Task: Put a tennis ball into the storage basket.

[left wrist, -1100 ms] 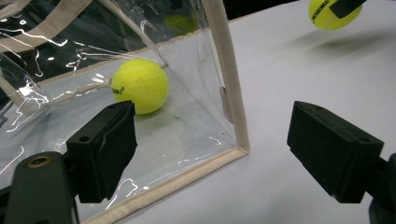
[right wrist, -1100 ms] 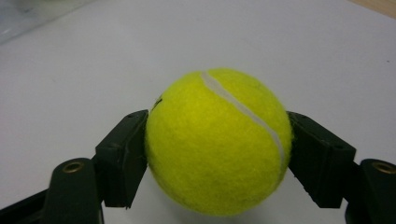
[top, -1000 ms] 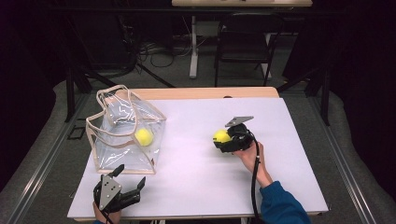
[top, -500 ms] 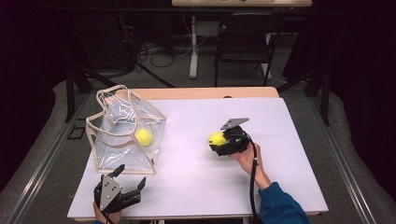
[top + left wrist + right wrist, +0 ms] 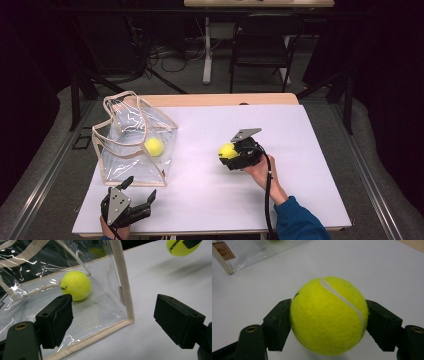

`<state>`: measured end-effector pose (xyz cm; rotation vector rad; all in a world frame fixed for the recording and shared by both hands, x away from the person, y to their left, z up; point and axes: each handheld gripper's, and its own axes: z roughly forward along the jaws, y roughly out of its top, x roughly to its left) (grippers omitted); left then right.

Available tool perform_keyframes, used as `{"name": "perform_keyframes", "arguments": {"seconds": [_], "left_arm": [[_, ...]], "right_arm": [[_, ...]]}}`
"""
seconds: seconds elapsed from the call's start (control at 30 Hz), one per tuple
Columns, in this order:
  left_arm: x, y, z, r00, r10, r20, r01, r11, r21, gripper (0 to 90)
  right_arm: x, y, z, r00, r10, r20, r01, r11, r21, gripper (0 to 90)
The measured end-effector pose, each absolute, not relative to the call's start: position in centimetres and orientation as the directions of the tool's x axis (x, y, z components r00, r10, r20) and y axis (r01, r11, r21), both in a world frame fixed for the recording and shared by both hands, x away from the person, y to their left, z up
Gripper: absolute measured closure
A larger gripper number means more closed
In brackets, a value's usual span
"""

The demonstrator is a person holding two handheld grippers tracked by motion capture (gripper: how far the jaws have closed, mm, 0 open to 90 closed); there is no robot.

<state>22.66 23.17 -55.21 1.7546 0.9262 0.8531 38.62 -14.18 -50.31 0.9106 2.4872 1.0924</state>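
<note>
My right gripper [image 5: 231,154] is shut on a yellow tennis ball [image 5: 227,150] [image 5: 328,315], held a little above the white table near its middle right. Both black pads press the ball's sides in the right gripper view. A second tennis ball [image 5: 154,146] [image 5: 75,285] lies inside a clear plastic bag [image 5: 131,137] [image 5: 107,307] with beige trim at the table's left. My left gripper [image 5: 141,192] [image 5: 113,315] rests open near the front left edge, its jaws wide apart and framing the bag's near corner. The held ball [image 5: 178,247] appears at the top right of the left gripper view.
The white table top [image 5: 300,130] has a wooden strip [image 5: 220,99] along its far edge. A dark chair [image 5: 262,47] and a table leg [image 5: 206,50] stand on the floor beyond. The bag's handles [image 5: 120,100] stick up at the far left.
My right gripper has carried the tennis ball leftward, toward the bag, and slightly up. The left gripper and the bag have stayed in place.
</note>
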Motion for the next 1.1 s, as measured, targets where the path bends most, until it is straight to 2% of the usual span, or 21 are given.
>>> {"name": "perform_keyframes", "arguments": {"seconds": [1.1], "left_arm": [[22.7,23.1,-55.2,0.475,0.869,0.137,0.212,-0.265,0.941,16.0]], "right_arm": [[38.5,-12.3,-48.2,-0.786,0.617,-0.043,0.399,0.56,0.726,26.1]]}}
